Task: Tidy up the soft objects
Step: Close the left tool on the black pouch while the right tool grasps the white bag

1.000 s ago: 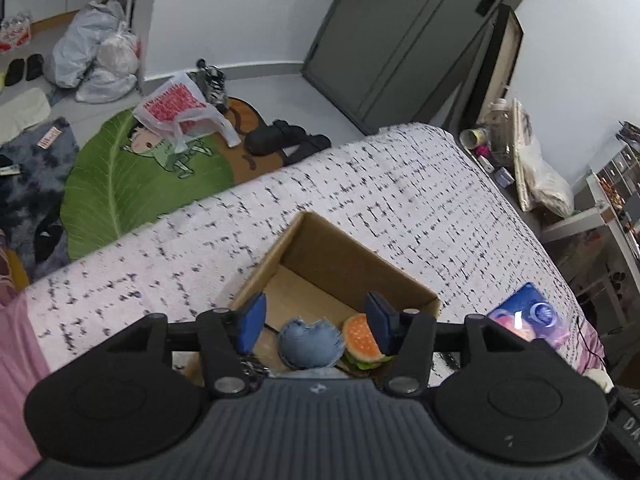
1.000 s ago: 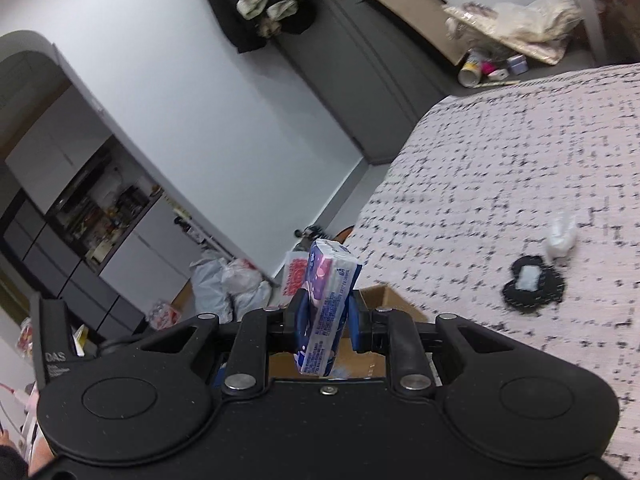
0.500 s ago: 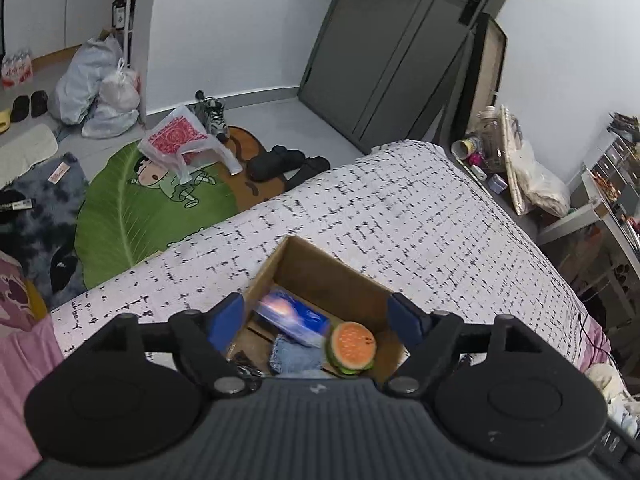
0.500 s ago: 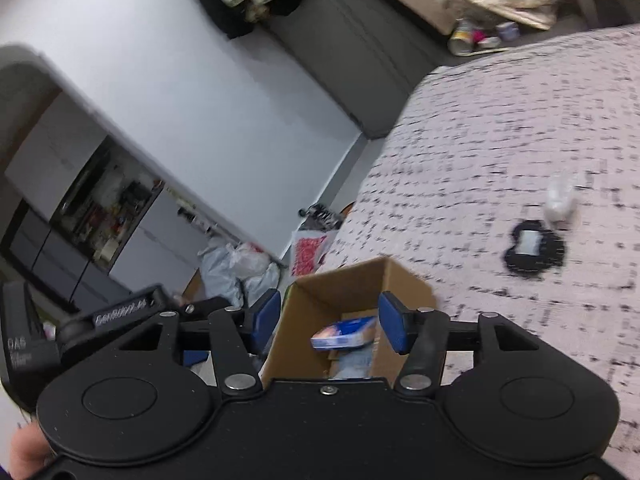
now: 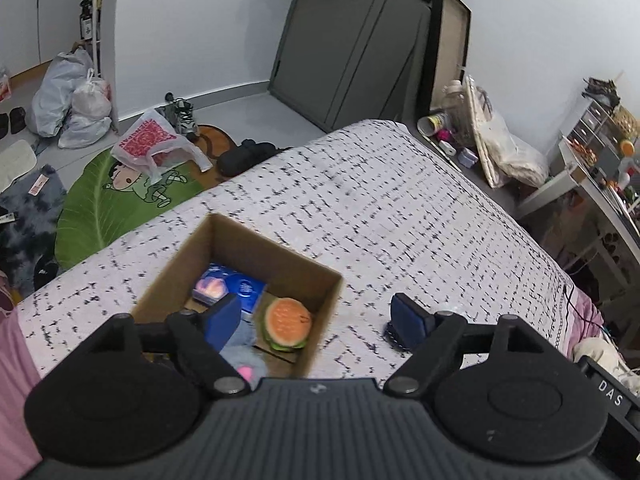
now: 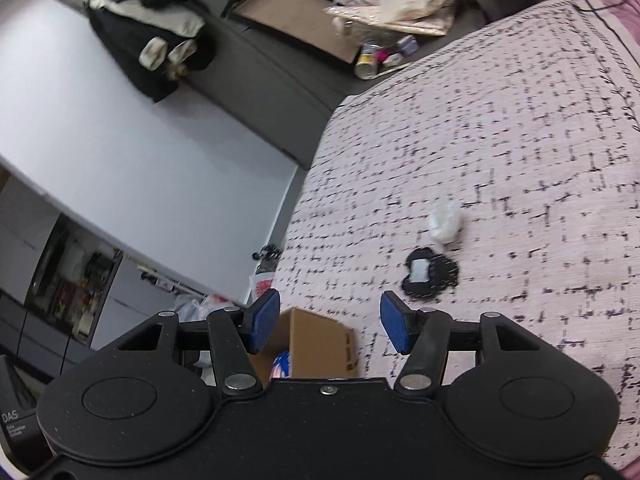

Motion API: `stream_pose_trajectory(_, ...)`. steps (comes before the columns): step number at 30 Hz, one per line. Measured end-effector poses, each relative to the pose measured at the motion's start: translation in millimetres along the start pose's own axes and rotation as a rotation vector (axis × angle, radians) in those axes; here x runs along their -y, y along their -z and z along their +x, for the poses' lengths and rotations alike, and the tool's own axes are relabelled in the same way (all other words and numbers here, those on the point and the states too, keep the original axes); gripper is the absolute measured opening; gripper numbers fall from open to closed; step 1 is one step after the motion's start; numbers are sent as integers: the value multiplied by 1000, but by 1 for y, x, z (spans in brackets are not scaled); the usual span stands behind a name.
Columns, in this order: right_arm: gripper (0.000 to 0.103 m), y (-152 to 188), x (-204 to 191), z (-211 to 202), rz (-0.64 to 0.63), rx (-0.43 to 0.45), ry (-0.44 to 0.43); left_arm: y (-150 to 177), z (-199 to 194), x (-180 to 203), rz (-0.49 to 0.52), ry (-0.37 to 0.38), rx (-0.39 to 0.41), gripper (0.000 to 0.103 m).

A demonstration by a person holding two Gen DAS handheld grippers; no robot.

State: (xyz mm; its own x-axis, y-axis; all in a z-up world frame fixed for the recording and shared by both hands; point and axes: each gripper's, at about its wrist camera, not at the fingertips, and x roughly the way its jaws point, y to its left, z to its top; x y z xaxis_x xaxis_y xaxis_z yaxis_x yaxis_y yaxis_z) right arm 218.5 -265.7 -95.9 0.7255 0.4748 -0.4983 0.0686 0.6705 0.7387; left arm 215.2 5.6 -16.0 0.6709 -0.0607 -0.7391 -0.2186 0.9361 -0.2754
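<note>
1. Left wrist view: our left gripper (image 5: 318, 320) is spread wide with nothing between its pads, hovering over the cardboard box (image 5: 200, 240) on the bedspread (image 5: 400, 208).
2. Already in the box are a burger plush (image 5: 286, 322) at 3 o'clock, a blue tissue pack (image 5: 228, 286) at 12 and a blue-grey plush (image 5: 240, 344) at 6.
3. Right wrist view: our right gripper (image 6: 326, 326) is also wide open and empty. Still out on the bedspread, at 1 o'clock from it, lie a black scalloped pad (image 6: 430, 274) and just beyond it a white crumpled item (image 6: 444, 222).
4. We judge both to be light and limp. The flat pad is best pinched at a raised edge; the white one can be squeezed across its middle.
5. Motion blur hides what the white item is, and the gripper bodies cut off the box's near side.
</note>
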Motion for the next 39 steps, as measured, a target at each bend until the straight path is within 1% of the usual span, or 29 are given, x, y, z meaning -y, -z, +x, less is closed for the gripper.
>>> stream_pose_trajectory(8, 56, -13, 36, 0, 107, 17, 27, 9, 25, 36, 10, 5, -27, 81)
stream_pose_trajectory(12, 56, -18, 47, 6, 141, 35, 10, 14, 41, 49, 20, 11, -56, 81)
stream_pose_trajectory(18, 56, -23, 60, 19, 171, 55, -19, 17, 67, 61, 15, 19, -86, 81)
stream_pose_trajectory(23, 56, -27, 68, 37, 193, 47, -22, 14, 93, 67, -4, 13, -126, 80)
stream_pose_trajectory(27, 56, -31, 73, 52, 205, 41, -19, 11, 113, 69, -26, 16, -142, 80)
stream_pose_trajectory(30, 56, -37, 76, 64, 203, 36, -5, 12, 131, 71, -45, 40, -183, 77)
stream_pose_trajectory(34, 56, -43, 83, 79, 221, 43, 2, 15, 156, 74, -67, 57, -231, 77)
stream_pose_trajectory(36, 56, -45, 87, 86, 232, 39, 1, 16, 166, 79, -55, 74, -238, 77)
stream_pose_trajectory(39, 55, -44, 92, 97, 244, 38, 3, 18, 185, 82, -57, 75, -286, 77)
